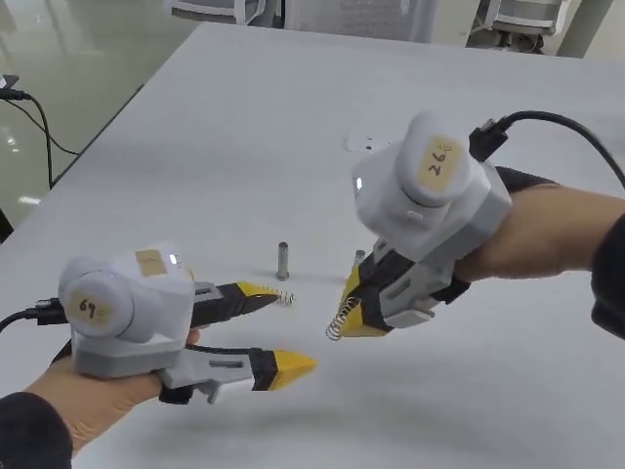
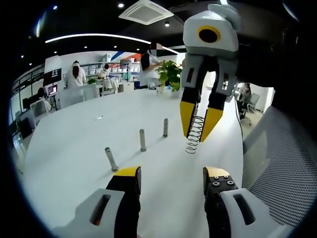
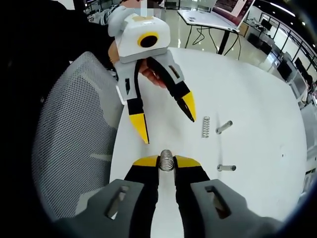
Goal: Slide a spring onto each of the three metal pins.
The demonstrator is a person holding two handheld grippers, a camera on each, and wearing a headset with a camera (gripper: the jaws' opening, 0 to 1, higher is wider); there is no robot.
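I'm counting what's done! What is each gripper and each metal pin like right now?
Right hand-held gripper: shut on a silver coil spring.
Left hand-held gripper: open, empty.
Grey metal pin farthest in left gripper view: spring on.
Middle grey metal pin: bare.
Nearest grey metal pin: bare.

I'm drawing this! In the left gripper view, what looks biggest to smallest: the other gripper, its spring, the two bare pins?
1. Right gripper
2. Held spring
3. Nearest bare pin and next bare pin: too alike, nearness may fool you.

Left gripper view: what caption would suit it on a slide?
Right gripper holds a spring near three standing metal pins.
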